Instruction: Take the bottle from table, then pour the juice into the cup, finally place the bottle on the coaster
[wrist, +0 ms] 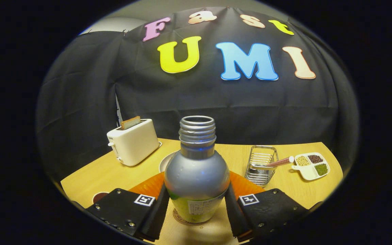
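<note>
So the gripper point(196, 204) has its two black fingers point(155, 214) closed in on the bottle point(196, 177), one pad on each side of the lower body, and both look pressed right against it. The bottle stands upright between them, a silvery-grey thing with a yellow-green label near the bottom and an open threaded neck with no cap on. Its base sits over a round coaster point(182, 220) on the wooden table point(97, 173); I honestly can't tell if it's fully resting on it or held just above.

Right behind the bottle there's an orange ridged thing point(150, 185) poking out on both sides, and the rim of a white plate or bowl point(167, 160) peeks out beyond that. Further back and off to the left side sits a cream toaster point(133, 143) with a slice of toast point(130, 122) sticking up. On the other side is a wire rack point(260, 165) with a pink-handled utensil point(279, 162) laid across it, just beside a white divided dish point(310, 165) of beans and grains. A dark round thing point(100, 196) sits near the left finger, maybe the cup, hard to say.
</note>
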`<state>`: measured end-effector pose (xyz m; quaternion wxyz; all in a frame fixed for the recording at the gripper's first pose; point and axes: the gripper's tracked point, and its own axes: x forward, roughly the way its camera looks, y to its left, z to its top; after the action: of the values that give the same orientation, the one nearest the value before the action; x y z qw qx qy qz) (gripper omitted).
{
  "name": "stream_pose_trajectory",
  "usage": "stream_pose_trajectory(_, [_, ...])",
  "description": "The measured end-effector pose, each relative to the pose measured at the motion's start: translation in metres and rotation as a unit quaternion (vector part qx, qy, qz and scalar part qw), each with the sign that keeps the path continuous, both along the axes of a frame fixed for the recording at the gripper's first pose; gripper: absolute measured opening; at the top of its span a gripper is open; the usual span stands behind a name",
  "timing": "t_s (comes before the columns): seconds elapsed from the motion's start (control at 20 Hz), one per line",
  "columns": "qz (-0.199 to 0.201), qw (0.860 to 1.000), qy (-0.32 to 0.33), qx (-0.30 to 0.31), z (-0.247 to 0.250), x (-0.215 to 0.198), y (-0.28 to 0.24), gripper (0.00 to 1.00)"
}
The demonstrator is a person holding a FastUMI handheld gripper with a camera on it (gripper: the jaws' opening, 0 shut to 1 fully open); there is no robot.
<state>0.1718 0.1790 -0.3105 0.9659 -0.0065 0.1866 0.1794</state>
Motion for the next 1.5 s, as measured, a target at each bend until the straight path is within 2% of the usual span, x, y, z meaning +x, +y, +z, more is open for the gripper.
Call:
stream_pose_trajectory(0.2, [-0.007,1.000,-0.002,0.003,-0.016,0.006,0.005,0.75])
stream_pose_trajectory(0.55, [0.005,1.000,0.000,-0.016,-0.043,0.002,0.019,0.75])
stream_pose_trajectory(0.8, [0.003,0.999,-0.026,-0.019,-0.044,0.001,0.019,0.75])
stream_pose_trajectory(0.9, [0.010,0.999,-0.040,-0.030,-0.043,-0.002,0.021,0.75])
stream_pose_trajectory(1.0, [0.026,0.998,-0.041,-0.028,-0.044,-0.004,0.028,0.80])
stream_pose_trajectory(1.05, [0.034,0.998,-0.041,-0.012,-0.038,-0.005,0.035,0.82])
stream_pose_trajectory(1.1, [0.034,0.998,-0.051,0.004,-0.026,-0.009,0.035,1.00])
stream_pose_trajectory(1.35, [-0.004,0.994,-0.105,0.013,0.067,-0.017,0.015,0.99])
stream_pose_trajectory(1.5, [-0.051,0.989,-0.141,0.003,0.148,-0.035,-0.013,0.98])
